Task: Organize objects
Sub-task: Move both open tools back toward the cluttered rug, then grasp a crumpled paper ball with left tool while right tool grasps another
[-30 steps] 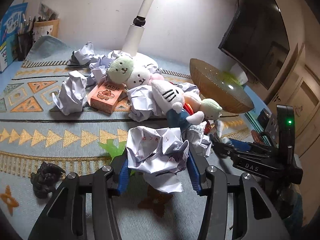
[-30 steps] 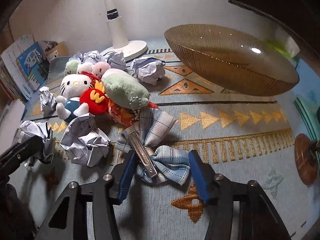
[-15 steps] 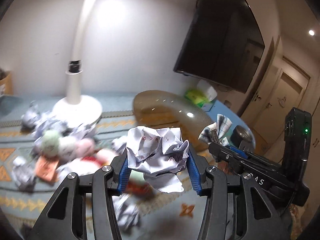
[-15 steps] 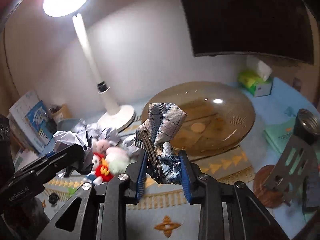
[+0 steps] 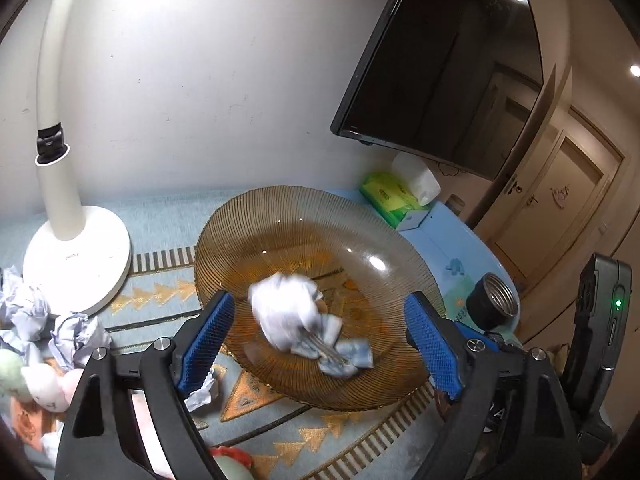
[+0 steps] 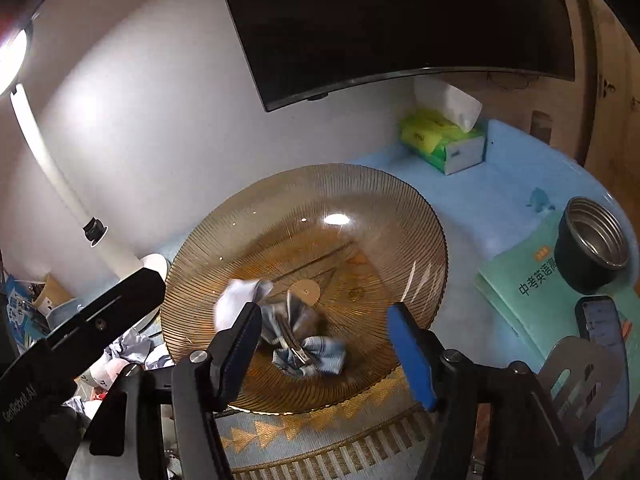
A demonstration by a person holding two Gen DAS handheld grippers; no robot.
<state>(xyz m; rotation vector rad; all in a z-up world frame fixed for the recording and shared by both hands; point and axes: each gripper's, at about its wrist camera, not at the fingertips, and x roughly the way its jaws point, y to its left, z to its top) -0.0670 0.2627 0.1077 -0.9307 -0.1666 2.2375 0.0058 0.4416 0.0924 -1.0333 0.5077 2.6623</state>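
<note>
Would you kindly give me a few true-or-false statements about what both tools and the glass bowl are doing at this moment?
1. The left tool is clamped on the crumpled paper ball. False: its jaws are wide open and the motion-blurred ball is in the amber glass bowl.
2. The plaid hair bow clip is inside the bowl. True.
3. The right tool is open. True.
4. The bowl is upside down. False: it sits upright, opening upward.
5. The green tissue box stands beyond the bowl, near the wall. True.
6. The dark metal cup lies inside the bowl. False: it stands apart on a green book.
</note>
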